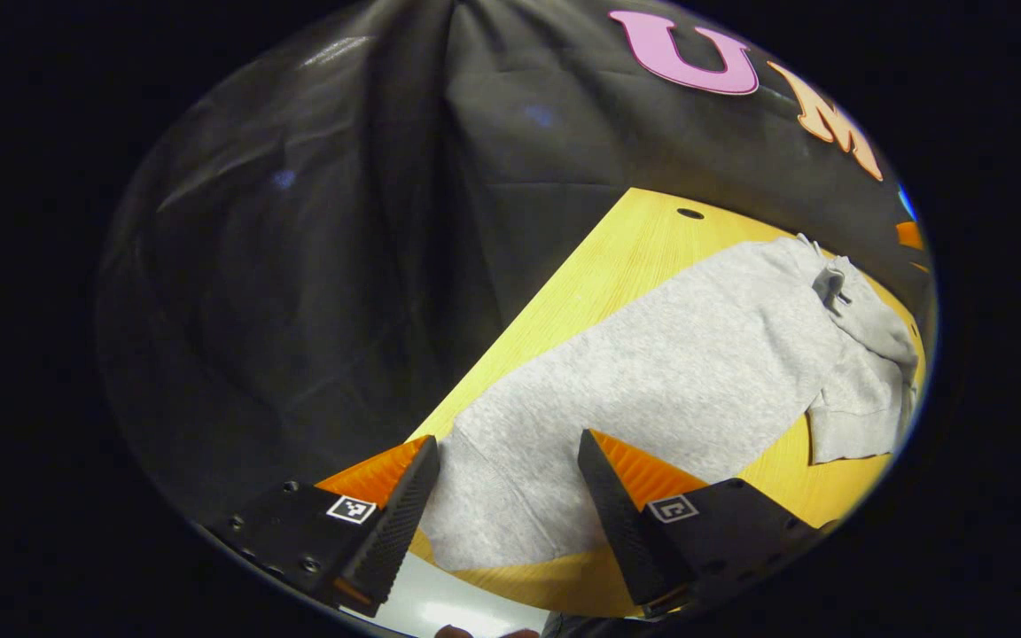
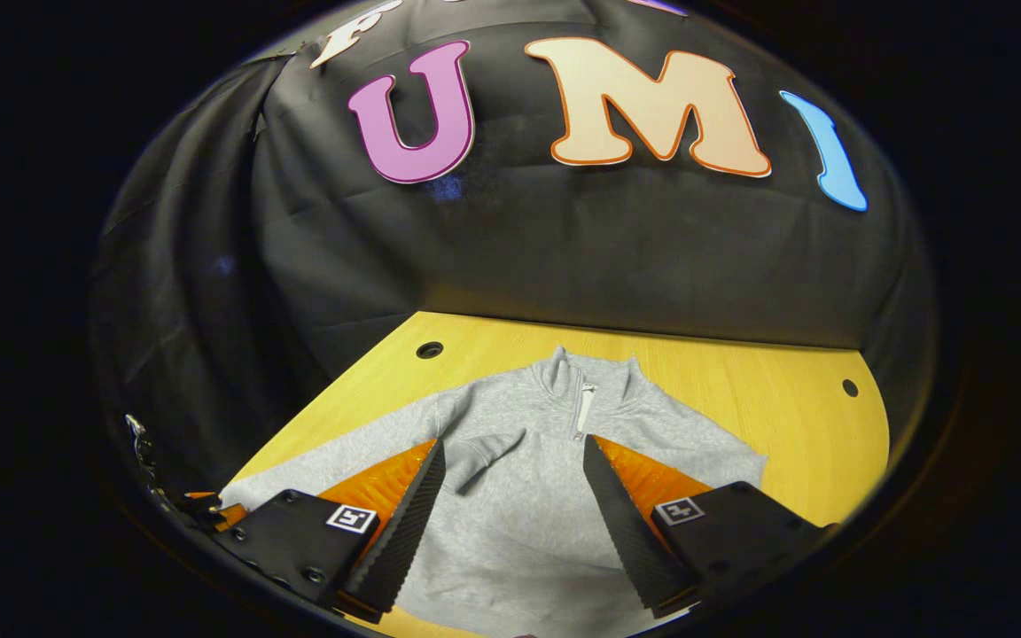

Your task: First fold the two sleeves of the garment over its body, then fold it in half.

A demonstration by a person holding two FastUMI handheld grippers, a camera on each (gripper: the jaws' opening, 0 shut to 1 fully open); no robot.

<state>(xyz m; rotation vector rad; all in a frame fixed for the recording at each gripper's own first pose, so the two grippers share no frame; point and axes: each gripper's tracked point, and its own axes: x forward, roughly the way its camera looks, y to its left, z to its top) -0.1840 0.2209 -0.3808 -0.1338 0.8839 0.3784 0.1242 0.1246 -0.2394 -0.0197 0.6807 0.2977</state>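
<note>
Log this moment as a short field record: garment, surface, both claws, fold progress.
garment: grey sweatshirt with a short zip at the collar, lying flat
surface: yellow wooden table
left claw: open, over the sweatshirt's lower edge, holding nothing
right claw: open, above the sweatshirt's chest, holding nothing
fold progress: body not yet folded in half; sleeve state unclear

Sweatshirt (image 2: pixel 528 496) lay flat on table (image 2: pixel 794 399), lower centre of right gripper view, collar (image 2: pixel 586 377) toward wall.
</note>
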